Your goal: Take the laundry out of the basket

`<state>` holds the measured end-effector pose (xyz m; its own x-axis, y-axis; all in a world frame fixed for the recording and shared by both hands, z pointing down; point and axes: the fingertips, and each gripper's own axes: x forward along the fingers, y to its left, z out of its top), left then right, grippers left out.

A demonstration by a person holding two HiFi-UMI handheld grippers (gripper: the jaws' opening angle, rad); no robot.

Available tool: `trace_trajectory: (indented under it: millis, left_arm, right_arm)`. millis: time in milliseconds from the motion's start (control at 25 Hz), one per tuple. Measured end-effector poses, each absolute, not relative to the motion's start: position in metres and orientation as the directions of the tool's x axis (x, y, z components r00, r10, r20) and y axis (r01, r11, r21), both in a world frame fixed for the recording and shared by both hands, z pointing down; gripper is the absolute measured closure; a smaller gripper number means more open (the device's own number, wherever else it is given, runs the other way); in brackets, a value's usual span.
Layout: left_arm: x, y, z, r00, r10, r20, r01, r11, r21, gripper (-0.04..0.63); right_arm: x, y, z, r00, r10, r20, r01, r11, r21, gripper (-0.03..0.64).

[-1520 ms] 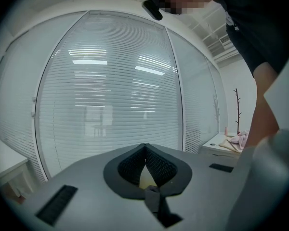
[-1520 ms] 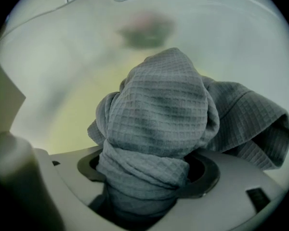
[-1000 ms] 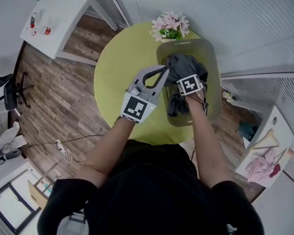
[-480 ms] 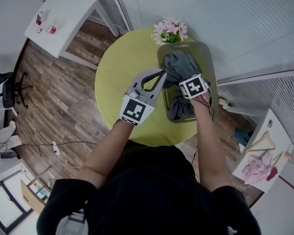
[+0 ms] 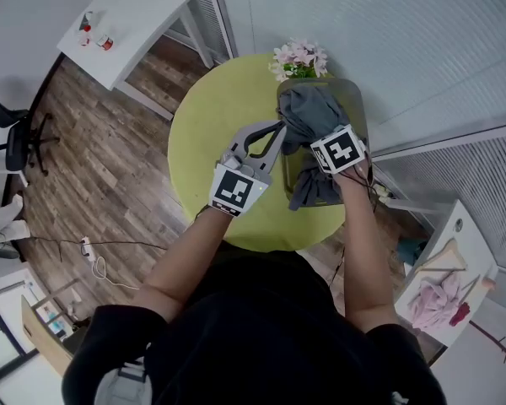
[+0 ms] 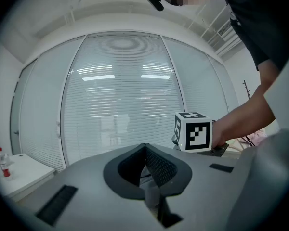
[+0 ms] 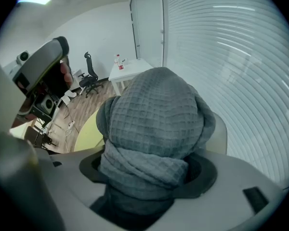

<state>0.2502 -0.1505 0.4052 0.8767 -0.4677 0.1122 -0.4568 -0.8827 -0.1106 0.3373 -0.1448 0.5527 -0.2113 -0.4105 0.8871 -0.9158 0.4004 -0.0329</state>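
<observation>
A grey waffle towel [image 5: 308, 108] bulges up out of the grey laundry basket [image 5: 358, 99], which stands at the right side of the round yellow-green table [image 5: 211, 133]. My right gripper [image 7: 147, 177] is shut on a thick bunch of the towel [image 7: 154, 124]; in the head view only its marker cube [image 5: 338, 148] shows above the cloth. The left gripper [image 5: 280, 128] reaches in from the left, its tips closed on an edge of the towel, and a strip of grey cloth [image 6: 151, 194] sits between its pads. A loose end of the towel [image 5: 310, 188] hangs over the basket's near side.
A pot of pink flowers [image 5: 299, 57] stands on the table just behind the basket. A white side table [image 5: 135, 19] with small bottles is at the far left, and an office chair [image 5: 17, 137] stands on the wood floor. Pink cloth [image 5: 434, 298] lies on another white table at lower right.
Both grippers keep their hold on the towel, and the bundle has come up a little out of the basket. The head view has drifted slightly.
</observation>
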Motion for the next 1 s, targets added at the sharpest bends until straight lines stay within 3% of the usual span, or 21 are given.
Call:
trace_trajectory:
  millis: [480,1000]
  left_arm:
    - [0.179,-0.152,0.379,0.834,-0.546,0.078,-0.533,-0.834,-0.144,0.586]
    - [0.046,-0.164,0.388,0.773,-0.631,0.068,-0.621,-0.774,-0.121,0.586]
  right_arm:
    - [0.236,-0.165,0.492,-0.324,-0.452,0.831,-0.849,0.527,-0.044,0.25]
    - [0.1,-0.178,0.498,-0.35,-0.427,0.834,-0.804,0.593,-0.034,0.25]
